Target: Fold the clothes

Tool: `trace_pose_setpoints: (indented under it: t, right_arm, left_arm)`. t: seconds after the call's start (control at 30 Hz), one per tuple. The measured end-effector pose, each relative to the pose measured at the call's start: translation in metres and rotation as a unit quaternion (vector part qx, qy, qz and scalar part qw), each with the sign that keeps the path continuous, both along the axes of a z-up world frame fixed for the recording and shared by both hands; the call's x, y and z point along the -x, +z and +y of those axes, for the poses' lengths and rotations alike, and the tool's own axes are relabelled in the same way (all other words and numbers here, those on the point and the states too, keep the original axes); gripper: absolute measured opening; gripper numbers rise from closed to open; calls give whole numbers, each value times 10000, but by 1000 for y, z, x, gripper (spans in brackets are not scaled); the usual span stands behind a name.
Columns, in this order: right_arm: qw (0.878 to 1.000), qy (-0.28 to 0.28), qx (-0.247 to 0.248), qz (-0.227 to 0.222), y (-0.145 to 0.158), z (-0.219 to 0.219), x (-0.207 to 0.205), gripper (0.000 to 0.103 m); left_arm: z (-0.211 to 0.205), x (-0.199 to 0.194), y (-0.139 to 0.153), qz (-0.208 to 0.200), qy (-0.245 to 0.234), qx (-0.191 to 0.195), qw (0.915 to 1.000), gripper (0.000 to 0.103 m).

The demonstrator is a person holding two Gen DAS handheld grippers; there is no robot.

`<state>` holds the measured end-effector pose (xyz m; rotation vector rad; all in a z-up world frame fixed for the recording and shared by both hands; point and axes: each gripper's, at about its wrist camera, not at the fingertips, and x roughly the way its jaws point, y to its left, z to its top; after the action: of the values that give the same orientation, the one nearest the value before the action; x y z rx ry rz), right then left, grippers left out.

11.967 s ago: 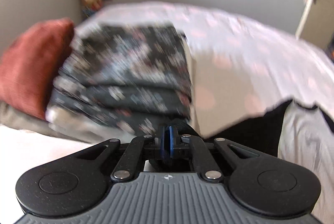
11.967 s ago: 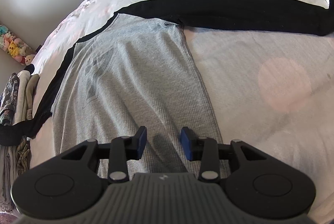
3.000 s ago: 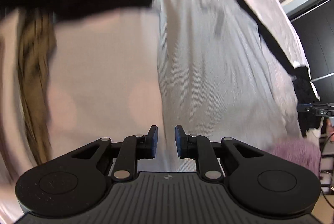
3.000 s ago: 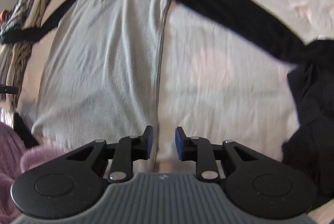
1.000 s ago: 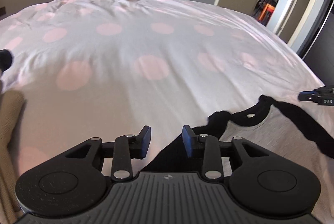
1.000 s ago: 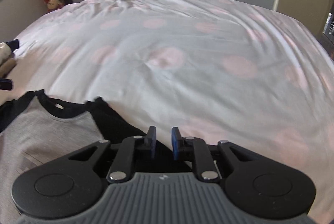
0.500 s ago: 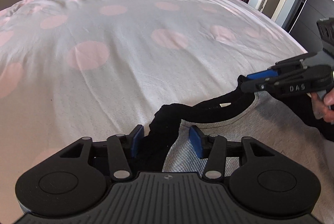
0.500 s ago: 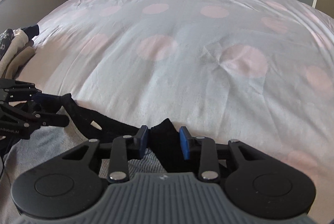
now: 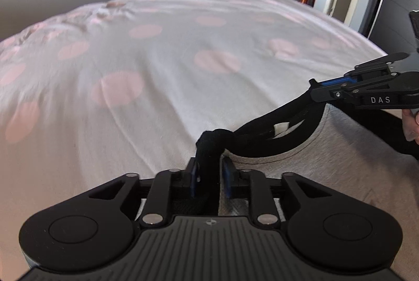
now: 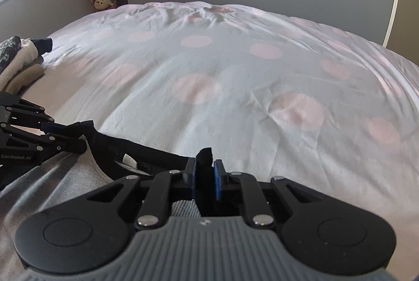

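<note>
Two grippers pinch one grey shirt (image 9: 327, 171) by its black shoulders, low in both frames on the pink-dotted bedspread (image 9: 157, 71). Left gripper (image 9: 211, 177) has just been closing, its jaws clamped on bunched black fabric; right gripper (image 10: 204, 177) likewise, clamped on black cloth. Folded clothes (image 10: 18, 63) lie at the right wrist view's left edge.

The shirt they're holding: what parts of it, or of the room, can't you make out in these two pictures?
- Shirt: sleeves and hem, cut off by the bottom edges and hidden behind the left tool and right tool.
- Neck label: too small to read in either view.
- Clothes pile: cut by the right view's left edge.
- Hand: mostly cut by the left view's edge.
</note>
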<state>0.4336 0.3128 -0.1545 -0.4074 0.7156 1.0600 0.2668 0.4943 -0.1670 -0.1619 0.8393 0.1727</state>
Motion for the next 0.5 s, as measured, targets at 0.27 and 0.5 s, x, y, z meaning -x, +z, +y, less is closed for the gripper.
trace_pose_setpoints:
  t: [0.27,0.5]
  right_arm:
    - [9984,-519,20,243,-3,-3,-6,39]
    - [9943,-950,-252,410,28,-49,20,45]
  left_arm:
    - [21,12,18,-104,282,86,9995,53]
    - [41,61,54,-260,735,468,9959,56]
